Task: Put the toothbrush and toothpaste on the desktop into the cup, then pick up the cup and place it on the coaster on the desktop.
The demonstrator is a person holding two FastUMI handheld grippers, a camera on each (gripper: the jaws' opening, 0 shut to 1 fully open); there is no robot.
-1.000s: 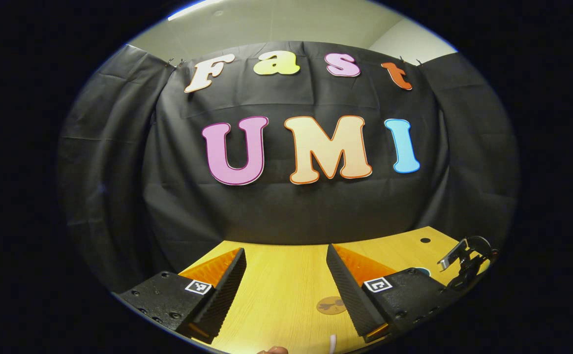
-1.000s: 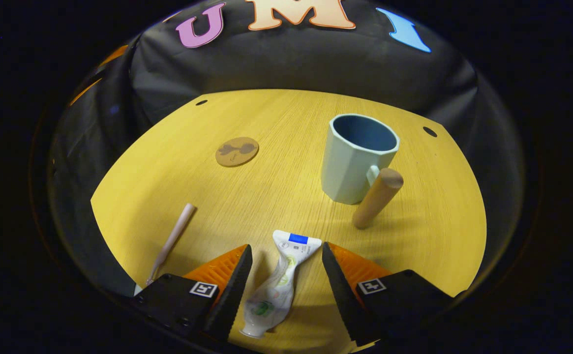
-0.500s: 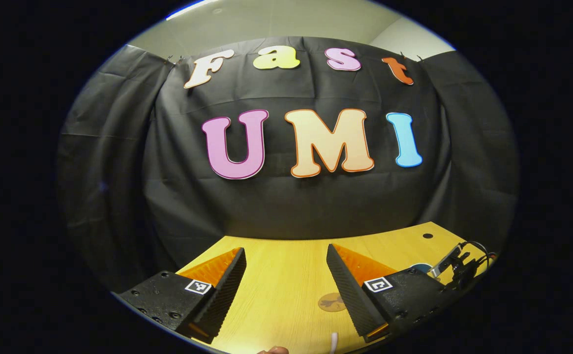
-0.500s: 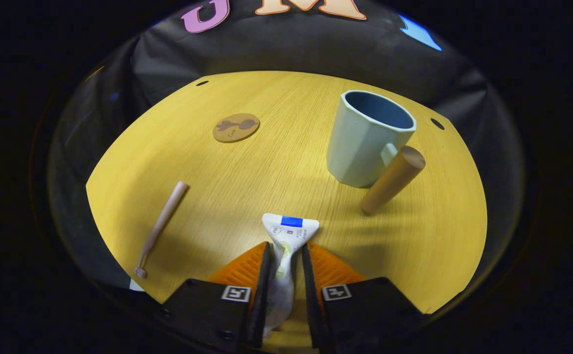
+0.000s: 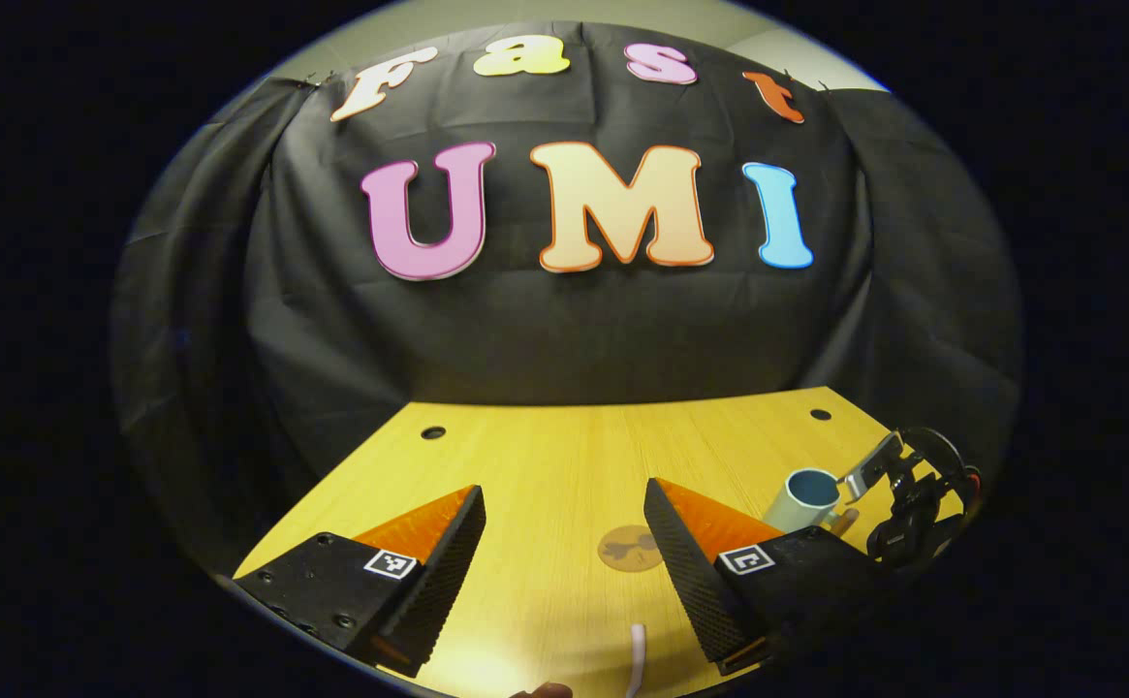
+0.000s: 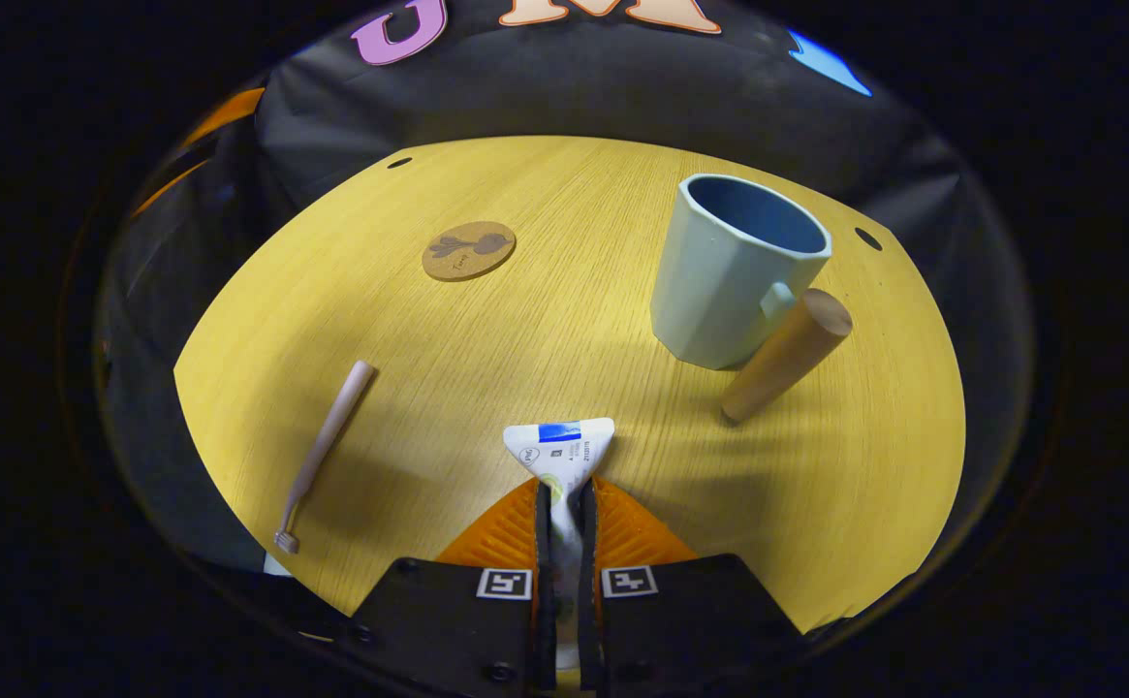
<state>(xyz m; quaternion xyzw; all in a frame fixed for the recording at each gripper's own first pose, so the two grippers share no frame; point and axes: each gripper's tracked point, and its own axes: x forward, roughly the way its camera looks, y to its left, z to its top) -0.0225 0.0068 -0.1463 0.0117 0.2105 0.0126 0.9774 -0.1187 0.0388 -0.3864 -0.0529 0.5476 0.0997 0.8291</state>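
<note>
In the right gripper view my right gripper [image 6: 564, 499] is shut on the white toothpaste tube [image 6: 561, 449], whose flat end sticks out ahead of the fingers. A pale blue cup [image 6: 729, 271] with a wooden handle [image 6: 785, 355] stands upright at the right. The pink toothbrush [image 6: 325, 441] lies at the left, and the round cork coaster [image 6: 468, 250] lies farther back. In the left gripper view my left gripper [image 5: 564, 514] is open above the desktop, with the coaster [image 5: 629, 549] between its fingers' line, the toothbrush tip [image 5: 636, 659] at the bottom and the cup [image 5: 801, 498] at the right.
The yellow wooden desktop [image 6: 564, 330] has small cable holes near its back corners. Black cloth walls stand close behind it. The other gripper's body [image 5: 913, 499] shows at the right edge of the left gripper view, beside the cup.
My right gripper closed on the toothpaste tube, and the tube's end has risen slightly. My left gripper's view tilted down, so more desktop, the cup and the coaster show.
</note>
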